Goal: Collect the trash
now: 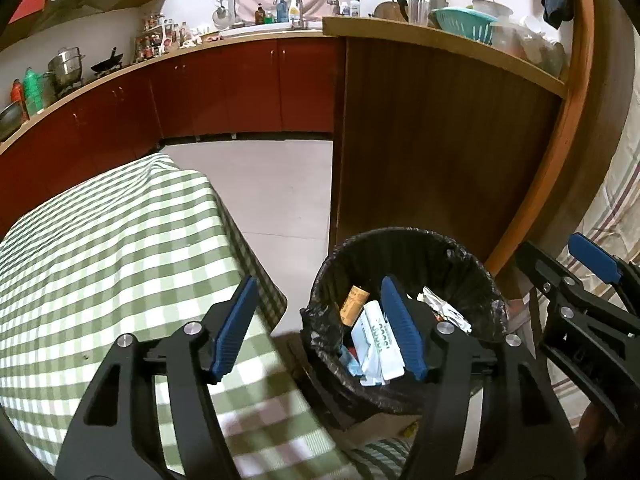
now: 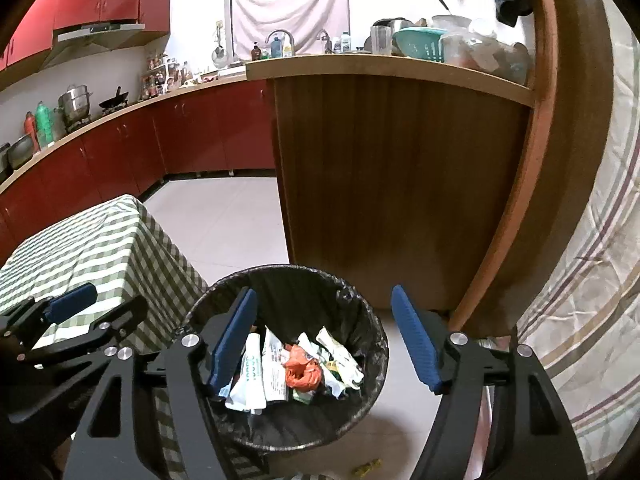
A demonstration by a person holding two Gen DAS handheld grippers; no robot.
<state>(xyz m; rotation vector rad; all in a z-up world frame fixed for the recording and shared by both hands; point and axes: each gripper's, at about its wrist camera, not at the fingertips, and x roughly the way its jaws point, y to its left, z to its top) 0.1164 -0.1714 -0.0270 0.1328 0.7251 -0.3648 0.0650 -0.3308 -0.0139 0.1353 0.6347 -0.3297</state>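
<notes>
Both the left gripper (image 1: pixel 320 330) and right gripper (image 2: pixel 324 338) are held wide and empty above the bin (image 2: pixel 366 320), lower centre; dropping is judged done, and the scrap (image 2: pixel 366 468) on the floor is judged next.

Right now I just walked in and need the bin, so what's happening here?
A person holds two grippers over the black-lined trash bin. The left gripper and right gripper are both open and empty. Wrappers and an orange bag already lie inside; a small scrap remains on the floor.
</notes>
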